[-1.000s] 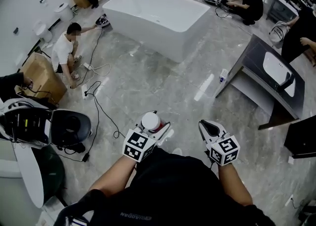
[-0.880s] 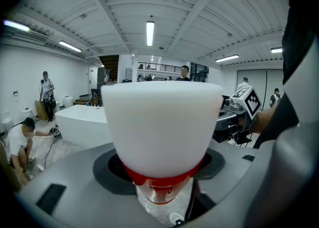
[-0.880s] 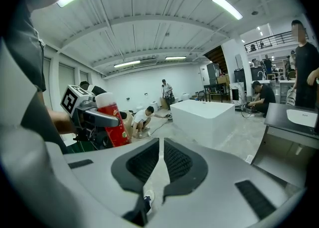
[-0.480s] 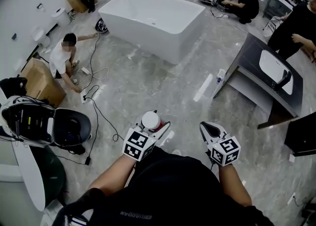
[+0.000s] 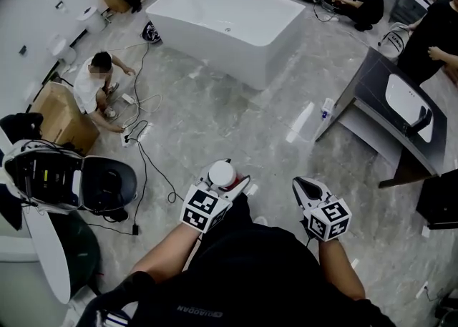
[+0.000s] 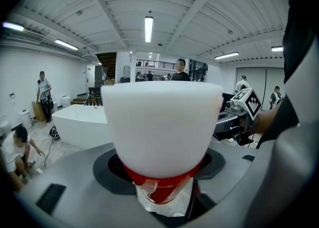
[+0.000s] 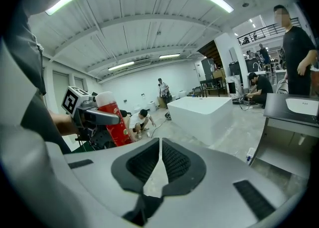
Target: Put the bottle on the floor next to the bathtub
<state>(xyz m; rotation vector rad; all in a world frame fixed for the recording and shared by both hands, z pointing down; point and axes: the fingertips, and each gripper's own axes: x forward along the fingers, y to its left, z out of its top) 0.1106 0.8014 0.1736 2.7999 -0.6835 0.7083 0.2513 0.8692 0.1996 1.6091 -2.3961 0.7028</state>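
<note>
My left gripper (image 5: pixel 227 181) is shut on a red bottle (image 5: pixel 221 174) with a white cap, held upright in front of my body. Its cap (image 6: pixel 162 127) fills the left gripper view, with the red body (image 6: pixel 160 188) showing between the jaws. The right gripper view shows the same bottle (image 7: pixel 112 120) in the left gripper (image 7: pixel 94 117). My right gripper (image 5: pixel 306 188) is shut and holds nothing; its pads (image 7: pixel 174 162) meet. The white bathtub (image 5: pixel 227 26) stands on the grey marble floor (image 5: pixel 222 125) well ahead of me, also visible as the bathtub (image 7: pixel 202 112) and the bathtub (image 6: pixel 79 124).
A person (image 5: pixel 96 86) crouches left of the tub among cables (image 5: pixel 143 147) and a cardboard box (image 5: pixel 61 114). A dark vanity with a sink (image 5: pixel 397 107) stands at the right, with a small bottle (image 5: pixel 324 111) by its foot. Other people work at the back. A black-and-white machine (image 5: pixel 64 182) sits at my left.
The view has shifted slightly; both grippers stay in front of my body with the bottle still held. The crouching person has changed posture a little.
</note>
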